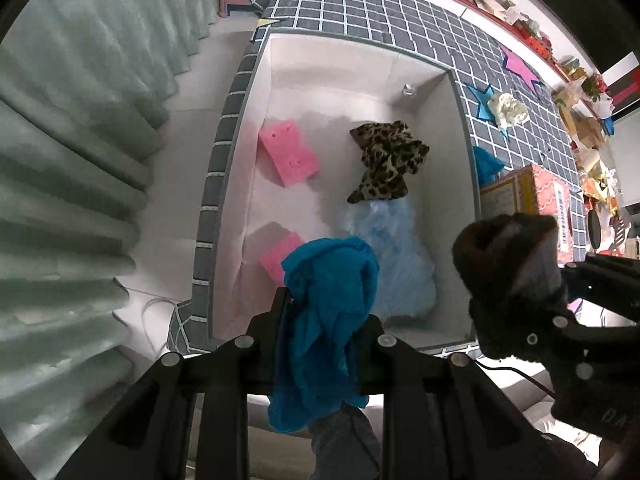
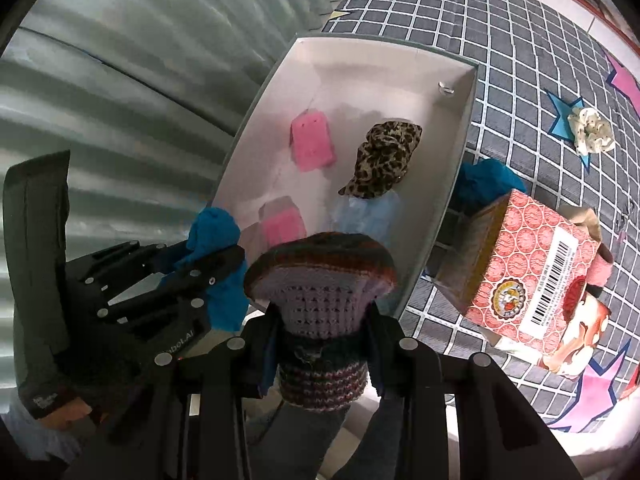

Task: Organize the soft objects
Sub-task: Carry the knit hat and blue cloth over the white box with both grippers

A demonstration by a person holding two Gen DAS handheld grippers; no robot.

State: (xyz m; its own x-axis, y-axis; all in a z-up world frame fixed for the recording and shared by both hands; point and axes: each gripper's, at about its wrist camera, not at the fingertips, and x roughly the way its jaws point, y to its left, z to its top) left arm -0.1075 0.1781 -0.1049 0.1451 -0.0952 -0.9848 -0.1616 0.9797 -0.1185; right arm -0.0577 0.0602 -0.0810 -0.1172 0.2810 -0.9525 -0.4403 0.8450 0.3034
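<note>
Teal cloth [image 1: 328, 320] and knit hat [image 2: 320, 300] above the white box [image 1: 460, 184].
My left tool [image 1: 326, 344] clamps the cloth; my right tool [image 2: 322, 344] clamps the hat.

Soft, even daylight fills both views, bright on the white box [image 1: 432, 128] floor, where the pink sponges [image 1: 289, 151] cast faint pale shadows. Fisheye bending curves the curtain [image 1: 80, 140] and checked tabletop [image 2: 520, 40] toward dark vignetted corners; the near fingers [image 1: 280, 320] look slightly soft
</note>
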